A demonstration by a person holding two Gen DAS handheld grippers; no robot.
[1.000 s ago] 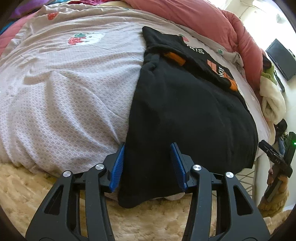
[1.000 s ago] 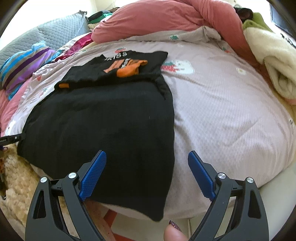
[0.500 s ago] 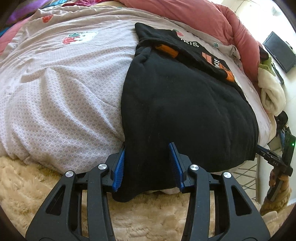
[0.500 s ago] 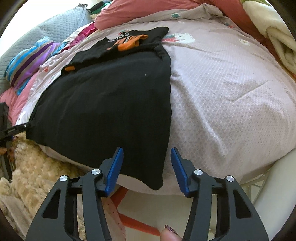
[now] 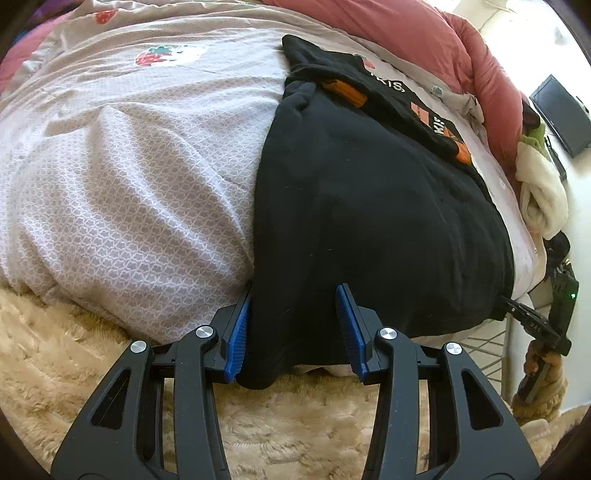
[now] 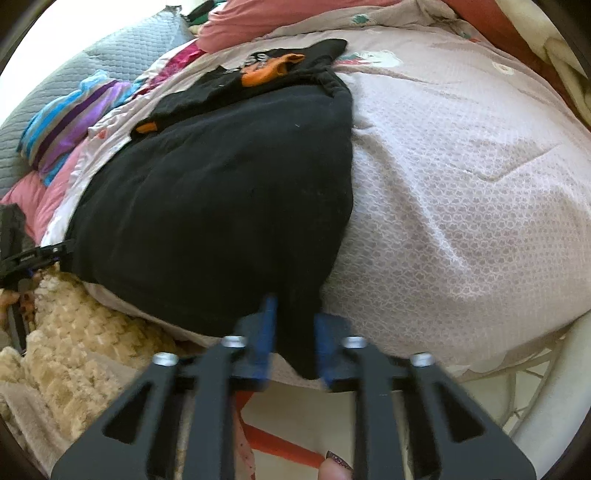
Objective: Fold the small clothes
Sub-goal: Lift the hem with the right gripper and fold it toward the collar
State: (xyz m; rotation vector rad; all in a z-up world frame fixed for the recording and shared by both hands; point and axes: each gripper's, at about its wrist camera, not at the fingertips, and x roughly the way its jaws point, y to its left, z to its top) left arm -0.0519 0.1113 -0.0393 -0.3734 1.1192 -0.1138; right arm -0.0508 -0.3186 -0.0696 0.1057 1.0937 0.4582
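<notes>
The left gripper [image 5: 295, 325] stands parted around the black garment's [image 5: 369, 206] corner; the right gripper [image 6: 293, 332], just closing, clenches its other corner. Beyond the garment lies a folded black shirt [image 5: 399, 99], beside it the patterned quilt [image 5: 129, 177].

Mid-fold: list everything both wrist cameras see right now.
black garment: one, black, spread flat on the duvet
printed top: one, black and orange, at the garment's far end
duvet: one, pale lilac, strawberry prints, covers the bed
comforter: one, pinkish red, bunched at the far side
fleece: one, cream, beside the comforter
rug: one, cream, fluffy, below the bed edge
striped cloth: one, blue and purple, on the bed
pillow: one, grey, behind the striped cloth
left gripper: black, blue fingers, open around one near corner
right gripper: same colours, just closed on the other near corner
fingertip: one, painted nail, under the right gripper
</notes>
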